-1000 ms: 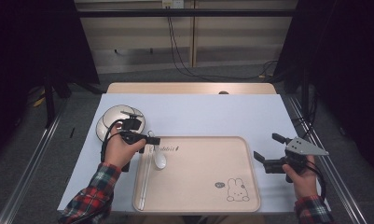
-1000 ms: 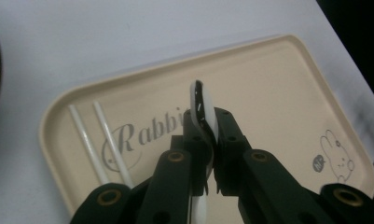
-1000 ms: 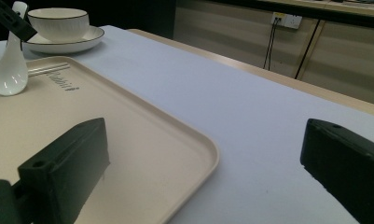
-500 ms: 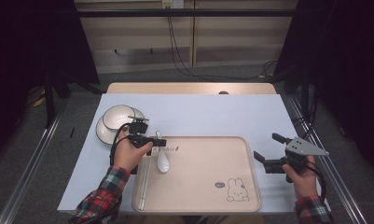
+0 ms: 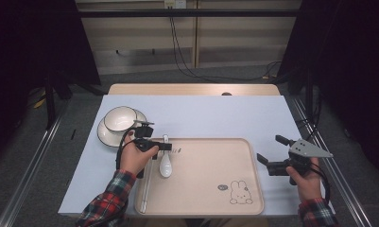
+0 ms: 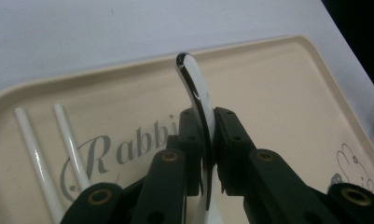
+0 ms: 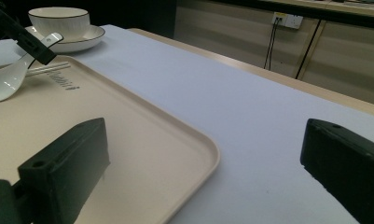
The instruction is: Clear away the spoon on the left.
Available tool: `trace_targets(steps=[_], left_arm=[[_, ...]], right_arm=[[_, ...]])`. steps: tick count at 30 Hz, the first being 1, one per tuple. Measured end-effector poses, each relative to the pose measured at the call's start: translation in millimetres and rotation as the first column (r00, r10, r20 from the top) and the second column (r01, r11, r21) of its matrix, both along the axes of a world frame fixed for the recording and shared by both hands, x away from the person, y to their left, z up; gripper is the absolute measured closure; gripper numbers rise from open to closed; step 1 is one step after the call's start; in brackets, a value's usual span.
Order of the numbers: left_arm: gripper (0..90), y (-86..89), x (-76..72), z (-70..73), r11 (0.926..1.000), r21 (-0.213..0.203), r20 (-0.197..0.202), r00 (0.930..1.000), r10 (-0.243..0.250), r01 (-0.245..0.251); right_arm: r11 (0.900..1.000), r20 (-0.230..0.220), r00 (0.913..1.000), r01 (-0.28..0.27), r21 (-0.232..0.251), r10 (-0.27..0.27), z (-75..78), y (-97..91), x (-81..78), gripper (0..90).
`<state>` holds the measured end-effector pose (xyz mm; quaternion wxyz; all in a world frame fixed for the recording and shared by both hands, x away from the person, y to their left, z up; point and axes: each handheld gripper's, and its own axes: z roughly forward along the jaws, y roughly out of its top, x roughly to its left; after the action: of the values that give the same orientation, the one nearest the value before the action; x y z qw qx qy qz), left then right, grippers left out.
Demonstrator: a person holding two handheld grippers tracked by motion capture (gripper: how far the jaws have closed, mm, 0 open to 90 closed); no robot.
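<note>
Over the tray [image 5: 211,189], left claw [image 5: 168,147] reaches level, gripping the spoon [image 5: 165,165]; right claw [image 5: 268,155] hovers released.

Lab-like recording room, dark curtains [image 5: 31,42] at both sides, metal floor rails [image 5: 31,165], wall socket [image 5: 174,4] with hanging cables [image 5: 177,42], table [image 5: 201,113] covered in white, staged tableware

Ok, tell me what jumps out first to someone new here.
The white spoon pinched by its handle in the left gripper, over the tray's left end beside two white chopsticks. The right gripper hangs open at the tray's right edge.
</note>
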<state>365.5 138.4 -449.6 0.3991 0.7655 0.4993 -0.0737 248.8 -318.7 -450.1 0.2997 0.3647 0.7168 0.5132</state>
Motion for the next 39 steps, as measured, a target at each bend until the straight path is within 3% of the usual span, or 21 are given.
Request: trace_targets(steps=[15,37,39], left_arm=[[77.6,3.3,0.6,-16.7,0.9993,0.008,-0.025,0.999,0.038,-0.038],[73.3,4.3,1.6,-17.3,0.9953,0.063,-0.016,0.9971,0.074,-0.073],[73.4,5.5,1.9,-16.8,0.9958,0.07,-0.018,0.998,0.06,-0.059]], right_arm=[[1.0,-0.007,1.0,-0.005,0.004,0.005,-0.1,0.7,-0.4,0.5],[1.0,-0.002,1.0,0.002,0.001,-0.002,-0.1,-0.3,0.1,0.5],[1.0,0.0,1.0,0.002,0.001,-0.002,0.0,-0.3,0.2,0.5]])
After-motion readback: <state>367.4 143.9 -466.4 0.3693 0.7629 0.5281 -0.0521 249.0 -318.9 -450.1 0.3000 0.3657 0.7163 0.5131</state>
